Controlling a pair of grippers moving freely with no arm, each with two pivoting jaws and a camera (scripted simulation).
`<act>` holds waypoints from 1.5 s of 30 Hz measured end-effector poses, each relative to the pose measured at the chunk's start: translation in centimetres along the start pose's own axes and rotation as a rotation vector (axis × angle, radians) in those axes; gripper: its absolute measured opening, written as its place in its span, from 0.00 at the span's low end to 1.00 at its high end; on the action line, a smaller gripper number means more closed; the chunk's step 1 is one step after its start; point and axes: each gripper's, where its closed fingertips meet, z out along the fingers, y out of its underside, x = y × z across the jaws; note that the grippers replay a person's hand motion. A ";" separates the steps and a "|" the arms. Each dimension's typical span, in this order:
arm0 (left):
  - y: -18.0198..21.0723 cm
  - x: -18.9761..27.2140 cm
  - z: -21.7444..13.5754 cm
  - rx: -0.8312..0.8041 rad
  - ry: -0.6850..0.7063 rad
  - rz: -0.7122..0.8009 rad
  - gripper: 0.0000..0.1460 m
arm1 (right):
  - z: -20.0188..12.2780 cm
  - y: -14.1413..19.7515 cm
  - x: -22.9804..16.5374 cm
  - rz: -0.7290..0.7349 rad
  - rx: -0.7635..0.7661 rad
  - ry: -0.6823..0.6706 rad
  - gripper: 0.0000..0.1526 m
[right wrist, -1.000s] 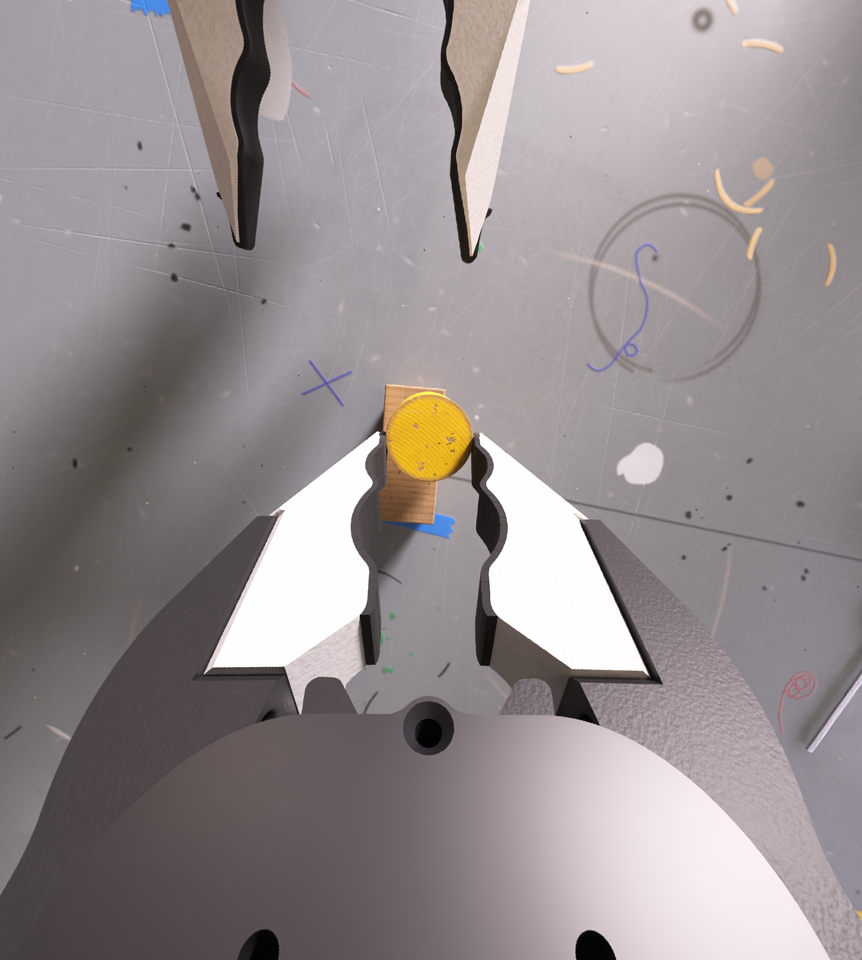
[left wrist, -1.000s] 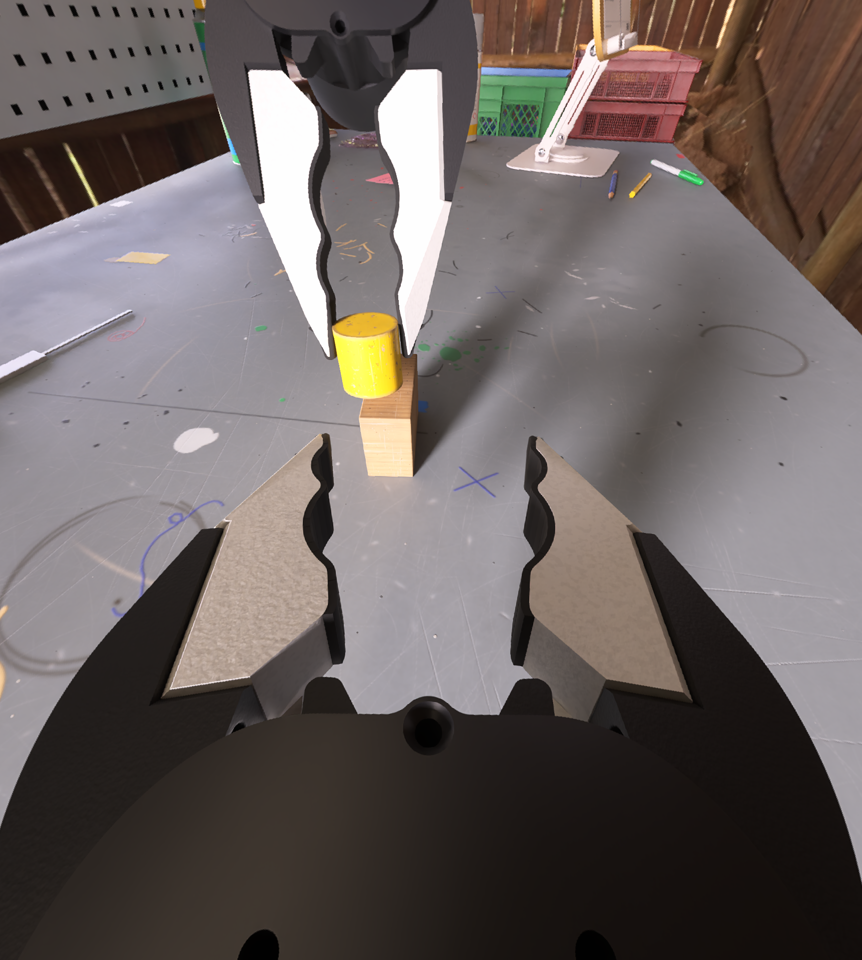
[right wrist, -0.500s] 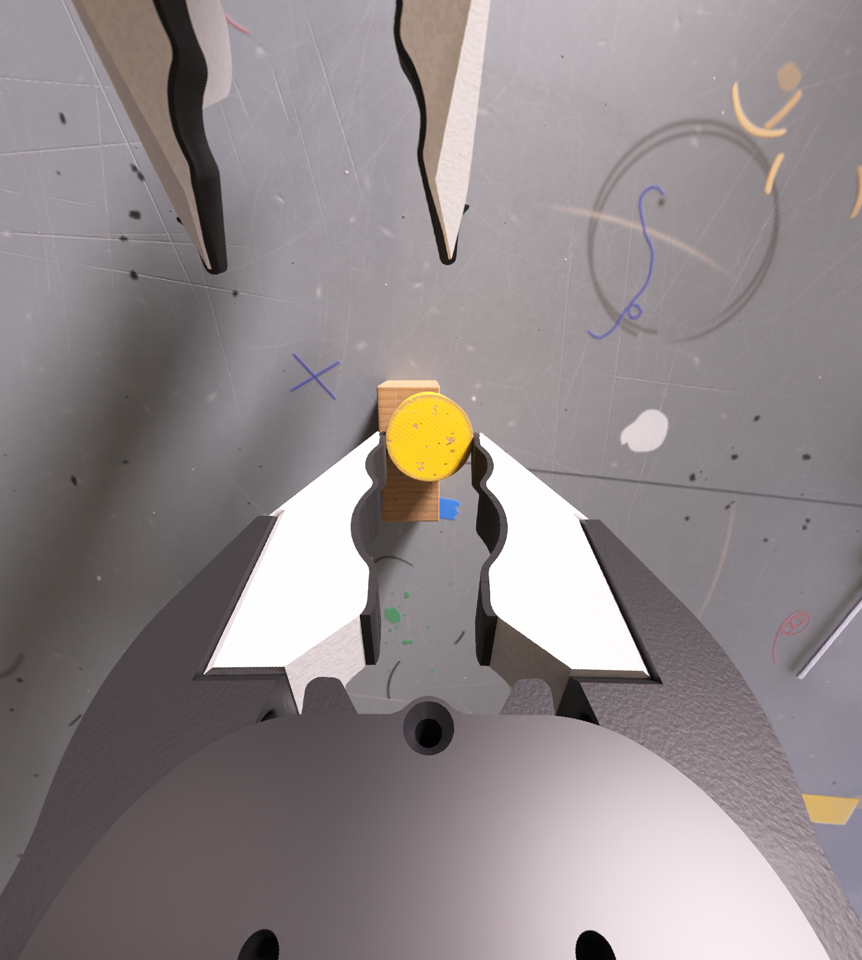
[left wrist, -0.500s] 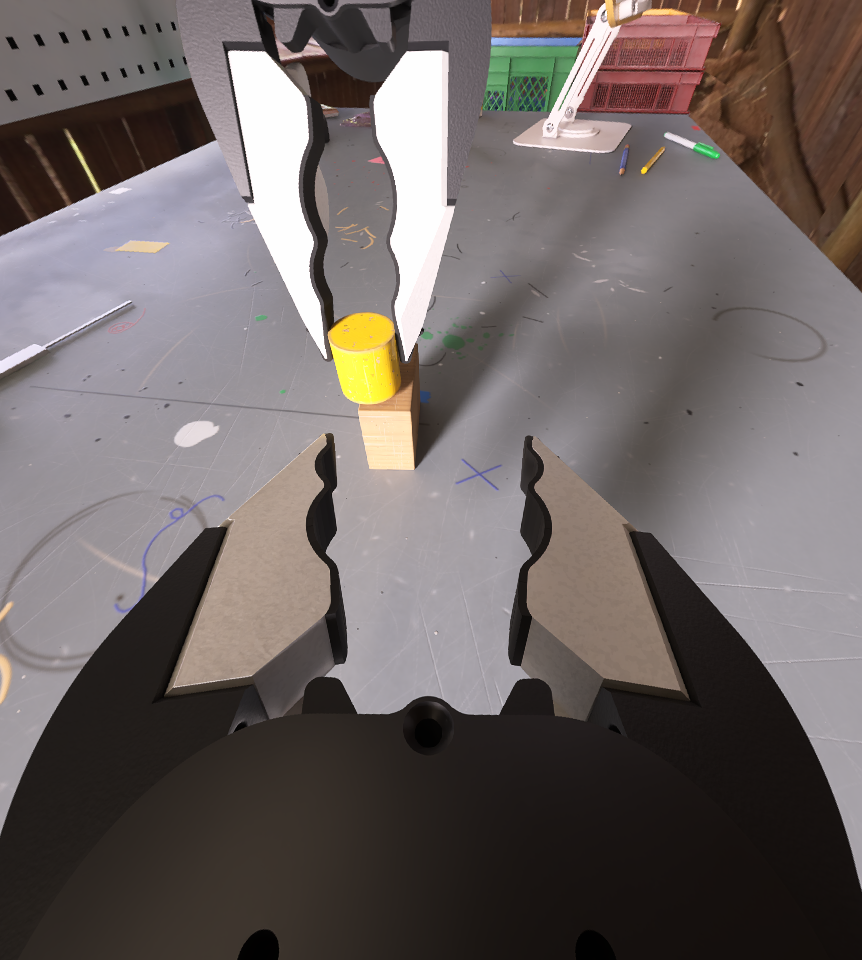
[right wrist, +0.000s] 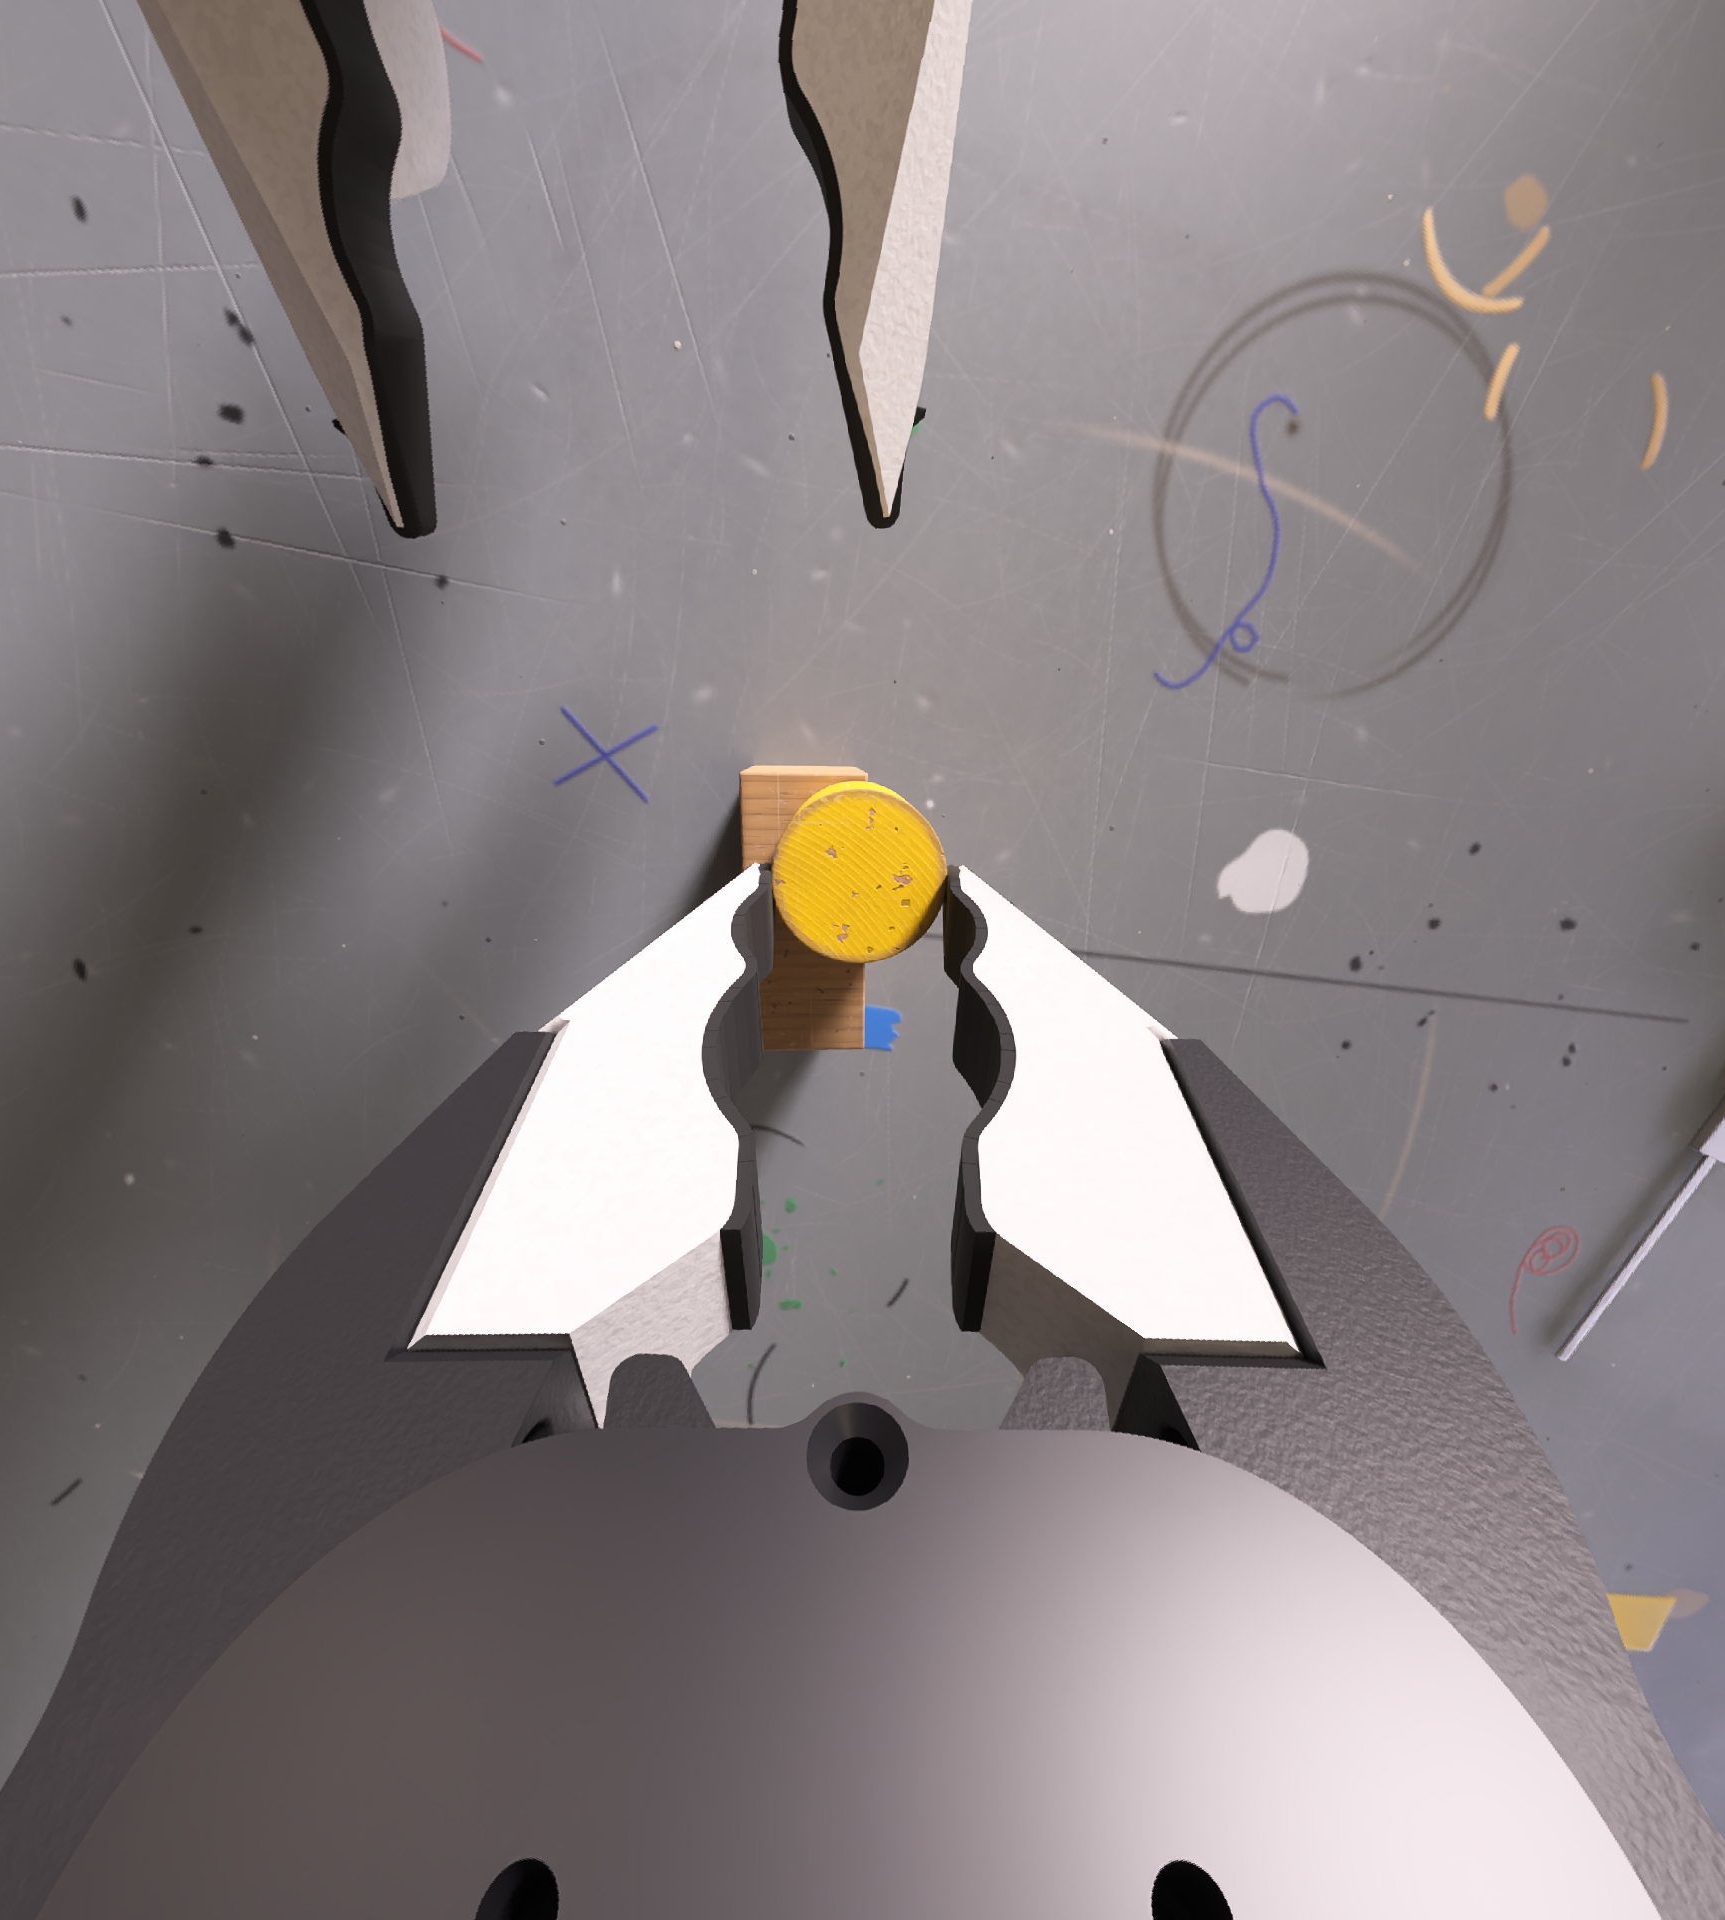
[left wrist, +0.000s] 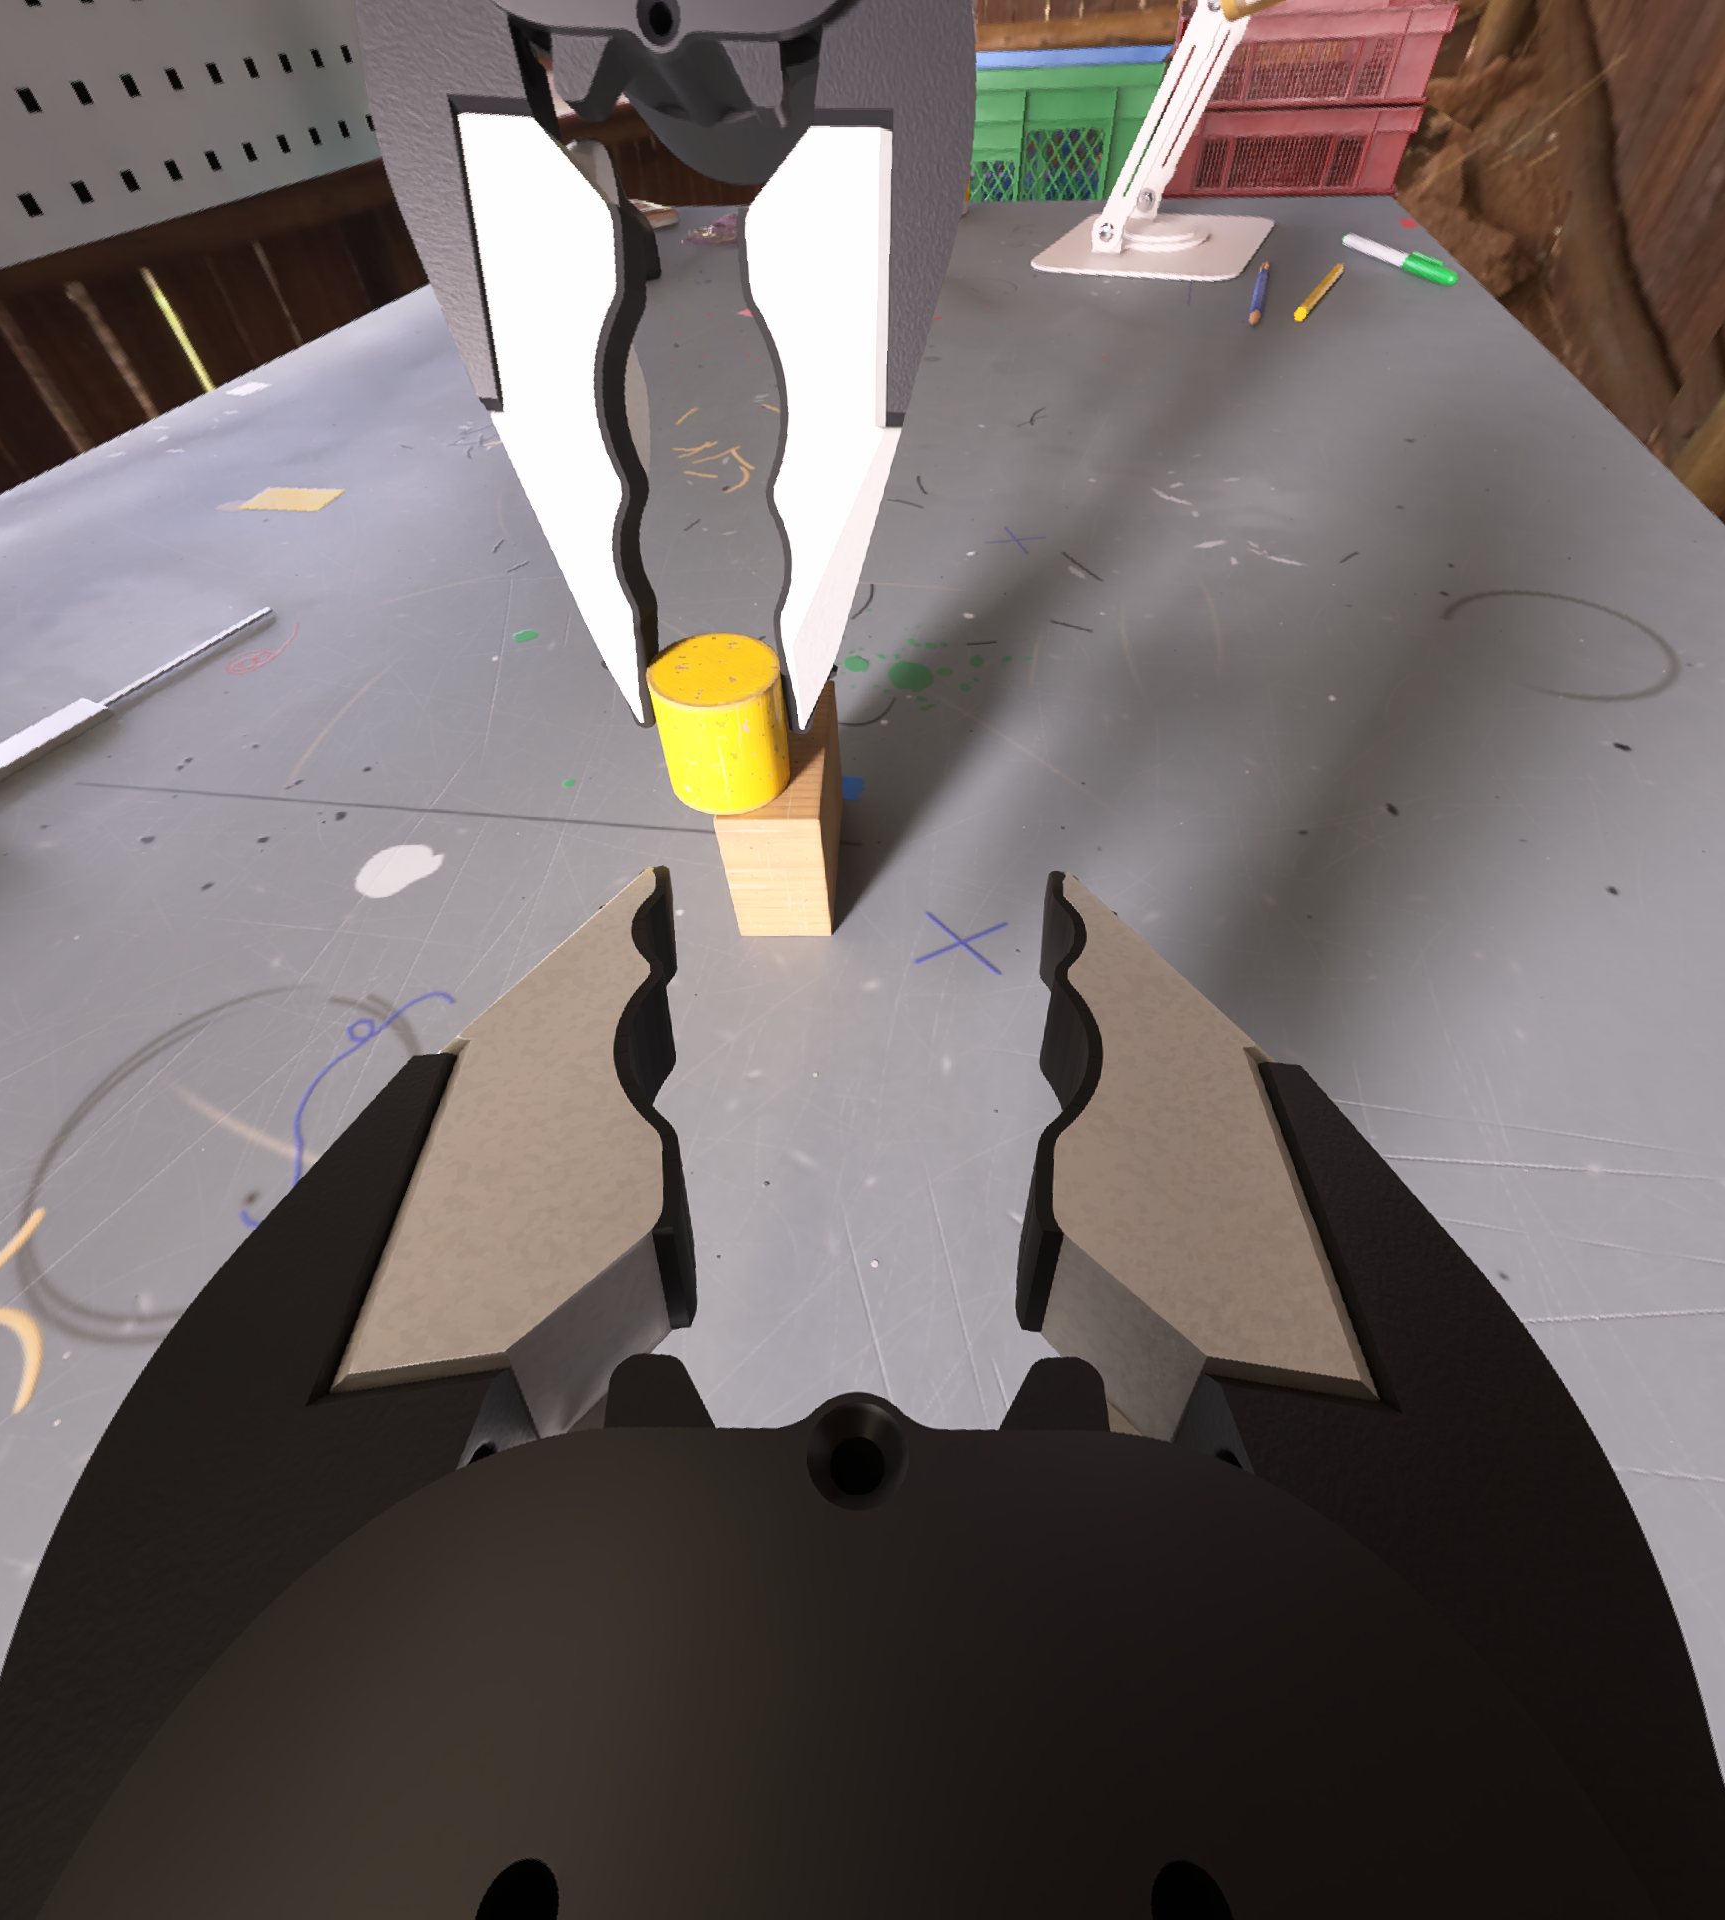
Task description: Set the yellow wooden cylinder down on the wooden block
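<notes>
The yellow wooden cylinder [left wrist: 720, 727] stands upright between the white fingers of my right gripper [left wrist: 720, 712], which reaches down from above and is shut on it. Its base is level with the top of the small wooden block [left wrist: 783, 873] and hangs over the block's left edge. In the right wrist view I look down on the cylinder's round top [right wrist: 858, 883], gripped at the tips of my right gripper [right wrist: 856, 878], with the block [right wrist: 806, 1003] partly hidden beneath. My left gripper [left wrist: 856, 888] is open and empty, just short of the block; it also shows in the right wrist view [right wrist: 645, 520].
The grey table [left wrist: 1357, 831] is scuffed and paint-spotted. A metal ruler [left wrist: 89, 707] lies at the left. At the back stand a white lamp base [left wrist: 1149, 244], green and red crates [left wrist: 1253, 125], and a marker and pencils [left wrist: 1398, 260]. Wooden walls close the right side.
The right gripper has eased the cylinder slightly lower and a little sideways over the block. The left gripper has stayed open and now shows somewhat nearer in the right wrist view.
</notes>
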 end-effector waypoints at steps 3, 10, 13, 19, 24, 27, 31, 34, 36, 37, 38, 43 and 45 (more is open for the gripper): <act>-0.1 -0.1 -0.1 0.012 -0.003 -0.007 0.49 | -0.1 -0.1 -0.1 0.016 0.064 -0.017 0.21; -0.2 -0.2 -0.2 0.022 -0.010 -0.013 0.48 | -4.0 1.4 0.2 0.097 0.200 0.020 0.21; -0.2 -0.2 -0.2 0.022 -0.013 -0.008 0.48 | -4.2 1.7 -0.1 0.090 0.193 0.013 0.21; -0.3 -0.2 -0.2 0.028 -0.017 0.004 0.48 | -2.4 1.0 -0.8 0.040 0.145 -0.021 0.21; -0.4 -0.2 -0.3 0.034 -0.020 0.008 0.48 | -1.0 0.9 -1.0 0.015 0.078 -0.036 0.21; -0.5 -0.2 -0.4 0.042 -0.024 0.010 0.47 | -0.6 1.1 -1.0 0.007 0.049 -0.029 0.21; -0.4 -0.2 -0.4 0.042 -0.024 0.013 0.47 | -0.4 1.2 -1.0 0.002 0.027 -0.012 0.21; -0.4 -0.2 -0.3 0.037 -0.024 0.016 0.47 | -0.5 1.2 -0.7 0.006 0.023 0.026 0.26; -0.4 -0.1 -0.3 0.037 -0.023 0.019 0.47 | -0.9 1.1 -0.5 0.013 0.046 0.059 0.33; -0.4 -0.1 -0.3 0.038 -0.023 0.019 0.47 | -1.2 0.8 -0.4 0.020 0.073 0.077 0.35; -0.4 -0.1 -0.3 0.039 -0.023 0.019 0.47 | -1.7 0.6 -0.2 0.029 0.110 0.097 0.38; -0.5 -0.2 -0.4 0.049 -0.024 0.017 0.47 | -7.7 -2.4 1.0 0.119 0.538 0.294 0.51; -0.5 -0.1 -0.4 0.050 -0.023 0.018 0.47 | -12.3 -3.7 1.6 0.144 0.852 0.421 0.61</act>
